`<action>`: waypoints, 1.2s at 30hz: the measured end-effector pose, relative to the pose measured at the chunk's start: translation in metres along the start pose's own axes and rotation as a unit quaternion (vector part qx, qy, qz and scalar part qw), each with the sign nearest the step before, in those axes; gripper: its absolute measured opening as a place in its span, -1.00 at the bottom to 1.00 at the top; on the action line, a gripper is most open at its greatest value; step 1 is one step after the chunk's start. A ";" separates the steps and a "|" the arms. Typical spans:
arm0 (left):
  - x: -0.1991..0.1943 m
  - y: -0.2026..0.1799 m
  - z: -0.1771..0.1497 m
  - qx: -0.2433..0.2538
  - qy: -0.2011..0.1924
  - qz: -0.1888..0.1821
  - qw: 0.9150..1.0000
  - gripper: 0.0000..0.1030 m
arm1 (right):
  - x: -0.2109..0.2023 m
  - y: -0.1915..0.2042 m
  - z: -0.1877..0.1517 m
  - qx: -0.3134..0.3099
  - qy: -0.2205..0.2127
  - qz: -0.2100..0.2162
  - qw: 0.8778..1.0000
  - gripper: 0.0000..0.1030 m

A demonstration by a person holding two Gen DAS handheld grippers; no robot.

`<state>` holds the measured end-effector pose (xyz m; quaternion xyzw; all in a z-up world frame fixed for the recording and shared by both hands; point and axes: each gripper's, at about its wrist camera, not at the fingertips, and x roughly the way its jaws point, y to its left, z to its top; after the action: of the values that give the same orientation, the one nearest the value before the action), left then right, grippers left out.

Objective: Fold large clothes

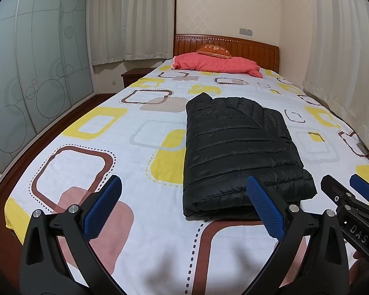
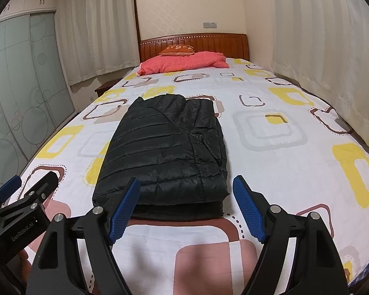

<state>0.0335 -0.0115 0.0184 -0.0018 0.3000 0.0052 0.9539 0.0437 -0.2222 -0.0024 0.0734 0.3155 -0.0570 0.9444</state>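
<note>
**Folded jacket lies on the bed, both grippers open just short of it**

A black quilted jacket lies folded into a thick rectangle on the bed, on the near half of the sheet and a little toward the right as the left wrist view shows it. Its near edge shows stacked layers; the far end rises in a small peak.

The left gripper hangs above the sheet with its jaws wide apart and nothing between them. Its right blue pad overlaps the jacket's near corner in the picture; whether it touches the cloth cannot be told. The right gripper also stands with jaws spread and empty, its left pad in front of the jacket's near edge and its right pad just past the jacket's right corner. Each gripper shows at the edge of the other's view, so the two sit close side by side.

Around the jacket the sheet, printed with yellow, brown and grey squares, is bare. Well beyond it, at the headboard, lies a pink quilt with an orange cushion on top. A nightstand stands left of the bed, a frosted wardrobe fills the left wall, and pale curtains hang on both sides.
</note>
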 end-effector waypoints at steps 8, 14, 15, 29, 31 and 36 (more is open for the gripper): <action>0.001 0.000 -0.001 0.001 0.001 0.000 1.000 0.96 | 0.000 0.000 0.000 -0.001 0.000 0.000 1.000 0.49; 0.001 0.000 -0.001 0.001 0.001 0.000 1.000 0.96 | 0.000 0.002 -0.001 -0.003 0.001 0.001 1.000 0.49; 0.001 0.000 -0.002 0.001 0.001 0.000 1.000 0.96 | 0.000 0.002 -0.001 -0.003 0.002 0.001 1.000 0.49; 0.001 -0.004 -0.004 0.001 0.001 0.000 1.000 0.96 | -0.001 0.002 -0.002 -0.003 0.002 0.003 1.000 0.49; 0.001 -0.004 -0.004 0.000 0.000 0.000 1.000 0.96 | -0.001 0.002 -0.002 -0.003 0.001 0.002 1.000 0.49; 0.001 -0.004 -0.002 0.000 0.000 0.005 1.000 0.96 | -0.001 0.002 -0.001 -0.004 -0.001 0.002 1.000 0.49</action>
<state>0.0331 -0.0154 0.0165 0.0000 0.3005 0.0098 0.9537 0.0424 -0.2203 -0.0023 0.0705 0.3142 -0.0539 0.9452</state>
